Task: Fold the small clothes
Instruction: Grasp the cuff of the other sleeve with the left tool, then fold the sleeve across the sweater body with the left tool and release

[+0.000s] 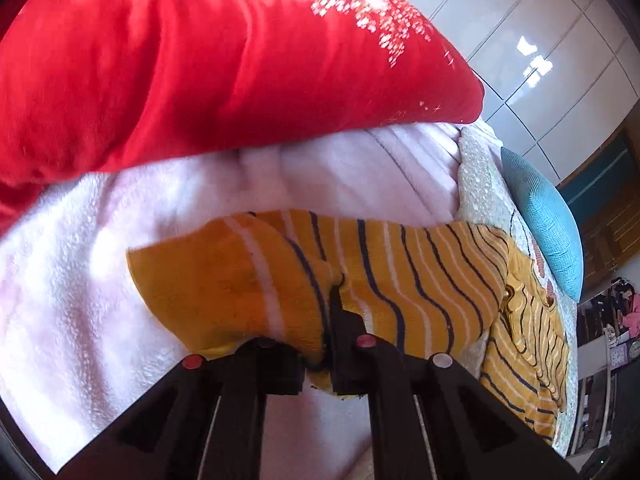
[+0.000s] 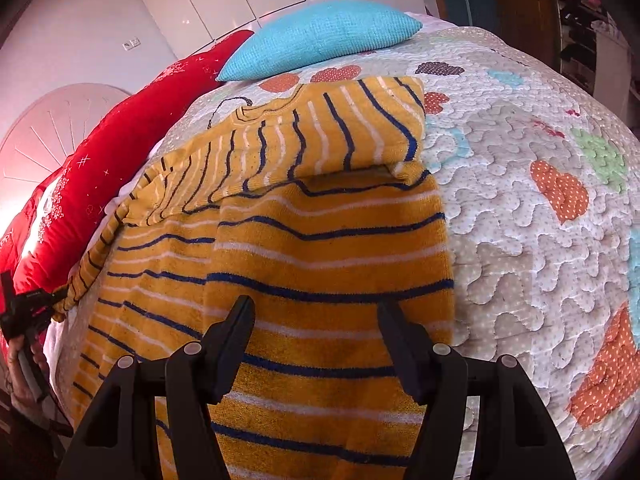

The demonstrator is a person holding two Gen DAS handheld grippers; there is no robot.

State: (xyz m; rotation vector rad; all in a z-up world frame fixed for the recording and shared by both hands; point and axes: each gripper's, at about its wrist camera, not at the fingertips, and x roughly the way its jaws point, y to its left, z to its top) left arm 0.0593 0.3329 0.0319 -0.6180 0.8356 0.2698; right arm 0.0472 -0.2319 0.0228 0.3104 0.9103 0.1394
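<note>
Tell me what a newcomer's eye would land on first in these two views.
The yellow striped garment spread over the patchwork quilt fills the middle of the right view. The left gripper is shut on its sleeve, while the right gripper hangs open over its body. Behind, a big red pillow and a blue cushion lie along the bed's far side.

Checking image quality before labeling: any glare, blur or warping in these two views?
Left wrist: blown-out sunlight on the red pillow, glare patches on the glossy wardrobe doors, soft blur on the pink blanket. Right wrist: sharp, pink flare at the left edge, fisheye bulges the quilt into a dome.
</note>
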